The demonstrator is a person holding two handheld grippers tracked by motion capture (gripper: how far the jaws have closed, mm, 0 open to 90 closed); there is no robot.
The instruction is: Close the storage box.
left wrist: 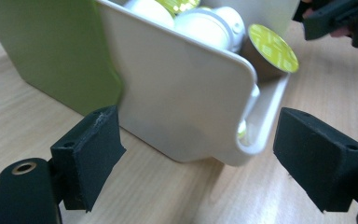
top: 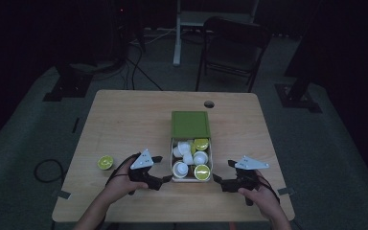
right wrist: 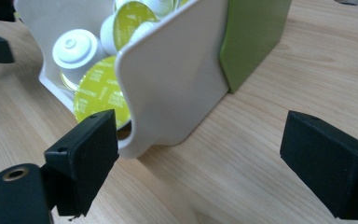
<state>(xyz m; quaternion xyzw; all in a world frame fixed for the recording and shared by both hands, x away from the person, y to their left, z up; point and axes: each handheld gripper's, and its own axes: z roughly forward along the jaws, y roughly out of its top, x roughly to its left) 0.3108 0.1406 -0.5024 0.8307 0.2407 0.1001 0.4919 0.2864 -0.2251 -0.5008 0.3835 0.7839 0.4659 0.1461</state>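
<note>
The left gripper (top: pixel 157 168) is resting low on the wooden table (top: pixel 124 120), held in the person's left hand (top: pixel 117 184), with its jaws spread wide and holding nothing. The right gripper (top: pixel 223 173), in the person's right hand (top: pixel 261 191), is sitting the same way on the other side, jaws also parted and empty. Between them is lying a white tray (top: pixel 191 179) that is sliding out of a green sleeve (top: pixel 190 124), like a drawer pulled toward the person.

The tray is holding coffee capsules (top: pixel 190 160), some showing white bodies and some showing lime-green foil lids. In the left gripper view, the tray's near corner (left wrist: pixel 242 140) is sitting just ahead of the open jaws, slightly toward the right-hand one. In the right gripper view, the opposite corner (right wrist: pixel 135 140) is lying just beside the left-hand jaw.

Each gripper is facing its own front corner of the tray, which suggests the person is lining both up to grip or steady the box from two sides, though neither is touching it yet as far as can be told.

One green-lidded capsule (top: pixel 106 162) is lying alone on the table, well to the left of the box, near the left hand. A chair (top: pixel 232 48) is standing beyond the far edge of the table in a dim room.
</note>
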